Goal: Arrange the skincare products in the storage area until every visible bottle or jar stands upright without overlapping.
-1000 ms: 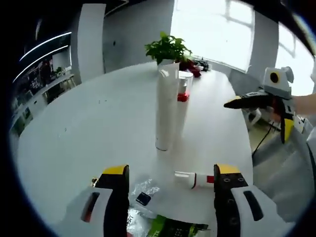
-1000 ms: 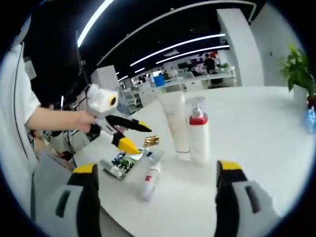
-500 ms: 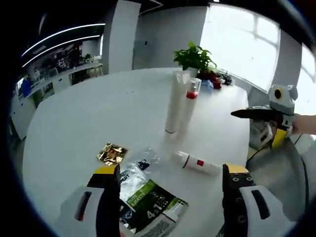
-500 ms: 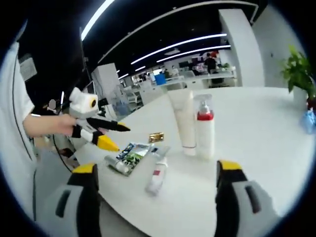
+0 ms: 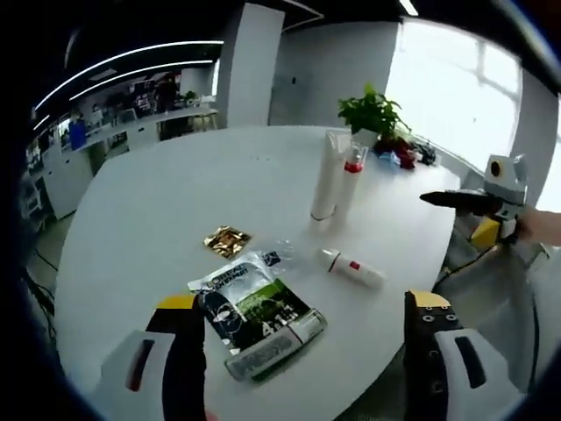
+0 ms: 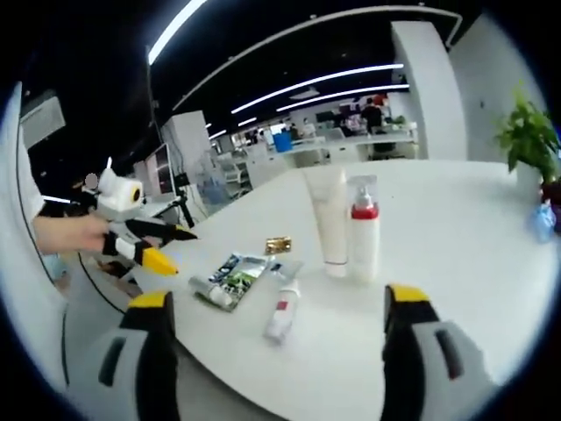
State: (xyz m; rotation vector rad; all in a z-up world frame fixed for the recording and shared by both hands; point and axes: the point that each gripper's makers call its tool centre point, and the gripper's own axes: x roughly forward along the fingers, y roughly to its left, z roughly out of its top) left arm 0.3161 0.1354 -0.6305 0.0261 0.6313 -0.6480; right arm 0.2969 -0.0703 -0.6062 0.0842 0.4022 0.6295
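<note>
Both grippers have drawn back from the round white desk [image 5: 158, 219], jaws wide apart and empty. Ahead of the left gripper [image 5: 302, 351]'s jaws a small bottle [image 5: 351, 267] lies flat; the tall tube [image 5: 324, 175] stands beyond, in an open office.

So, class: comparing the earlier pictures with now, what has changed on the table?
The left gripper has drawn back from the table, both grippers open and empty. The tall tube and pump bottle stay upright; the small tube, sachet pack and gold packet lie unmoved.
</note>
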